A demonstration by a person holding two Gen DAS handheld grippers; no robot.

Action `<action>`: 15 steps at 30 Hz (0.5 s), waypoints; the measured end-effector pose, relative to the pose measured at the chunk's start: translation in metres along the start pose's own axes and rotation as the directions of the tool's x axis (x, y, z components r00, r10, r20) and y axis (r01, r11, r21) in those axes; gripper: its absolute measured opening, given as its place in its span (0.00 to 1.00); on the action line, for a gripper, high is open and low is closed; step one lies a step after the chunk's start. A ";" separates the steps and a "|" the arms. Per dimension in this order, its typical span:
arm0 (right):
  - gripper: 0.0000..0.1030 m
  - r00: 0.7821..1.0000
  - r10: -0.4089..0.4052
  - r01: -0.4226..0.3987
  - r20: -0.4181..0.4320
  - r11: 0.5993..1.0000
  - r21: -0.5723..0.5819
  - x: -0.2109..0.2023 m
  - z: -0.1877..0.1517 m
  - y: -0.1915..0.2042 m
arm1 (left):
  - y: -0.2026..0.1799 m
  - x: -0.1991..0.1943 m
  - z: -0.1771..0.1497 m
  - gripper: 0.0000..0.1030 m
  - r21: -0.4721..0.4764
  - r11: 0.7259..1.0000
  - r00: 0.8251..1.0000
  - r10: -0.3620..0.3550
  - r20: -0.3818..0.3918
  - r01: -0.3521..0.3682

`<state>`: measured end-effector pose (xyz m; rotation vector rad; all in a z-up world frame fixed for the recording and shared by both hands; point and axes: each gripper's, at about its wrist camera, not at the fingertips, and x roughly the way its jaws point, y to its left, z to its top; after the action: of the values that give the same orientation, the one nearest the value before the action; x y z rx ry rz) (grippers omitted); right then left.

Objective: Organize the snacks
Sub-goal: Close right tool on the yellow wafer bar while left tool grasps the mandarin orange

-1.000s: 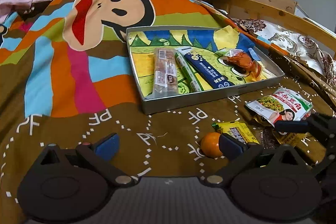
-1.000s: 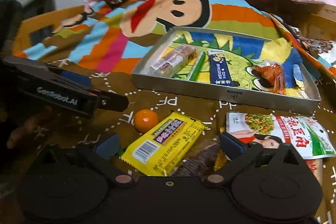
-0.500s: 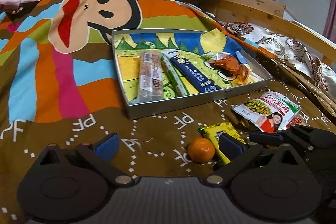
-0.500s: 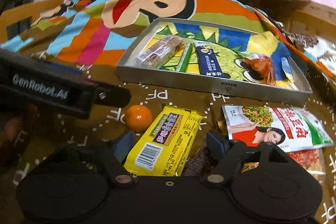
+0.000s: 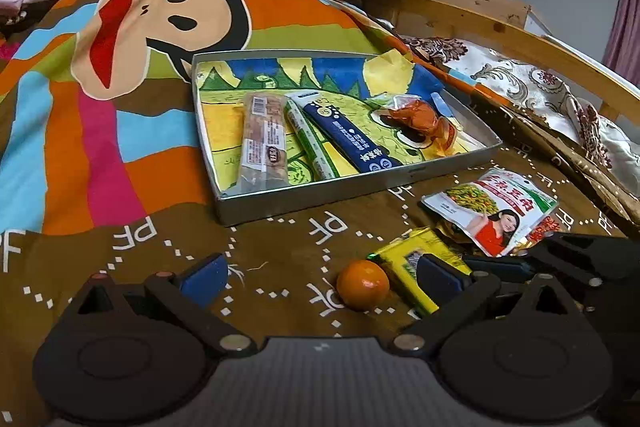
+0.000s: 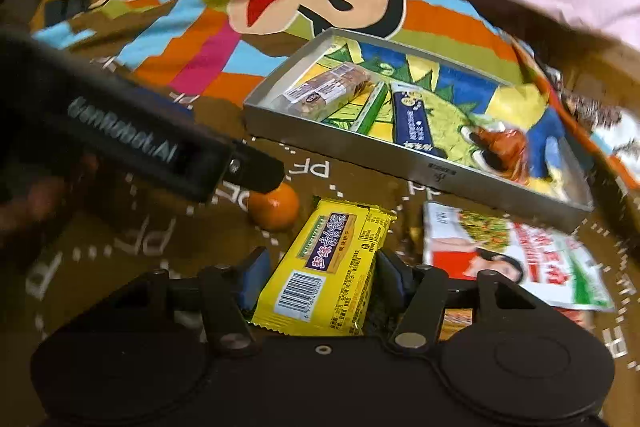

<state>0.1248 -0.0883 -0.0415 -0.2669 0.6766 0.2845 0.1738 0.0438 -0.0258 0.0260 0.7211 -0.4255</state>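
A yellow snack bar lies flat on the bed, near a small orange. Four snacks sit in the metal tray farther back.
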 end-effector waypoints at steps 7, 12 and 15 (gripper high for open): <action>0.59 1.000 -0.007 0.010 0.030 0.996 -0.088 -0.023 -0.022 -0.008 | -0.008 0.010 -0.001 0.99 0.053 0.999 1.000 -0.009 -0.030 0.010; 0.59 0.999 -0.016 0.020 0.050 0.997 -0.080 -0.025 -0.029 -0.008 | -0.016 0.022 -0.001 0.99 0.102 0.995 0.999 0.002 -0.052 0.003; 0.61 0.998 -0.027 0.032 0.057 0.996 -0.079 -0.023 -0.030 -0.007 | -0.019 0.027 -0.002 0.99 0.121 0.993 0.998 0.016 -0.053 -0.009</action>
<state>0.0924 -0.1084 -0.0481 -0.3441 0.6062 0.2901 0.1835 0.0165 -0.0424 0.1566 0.7474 -0.4576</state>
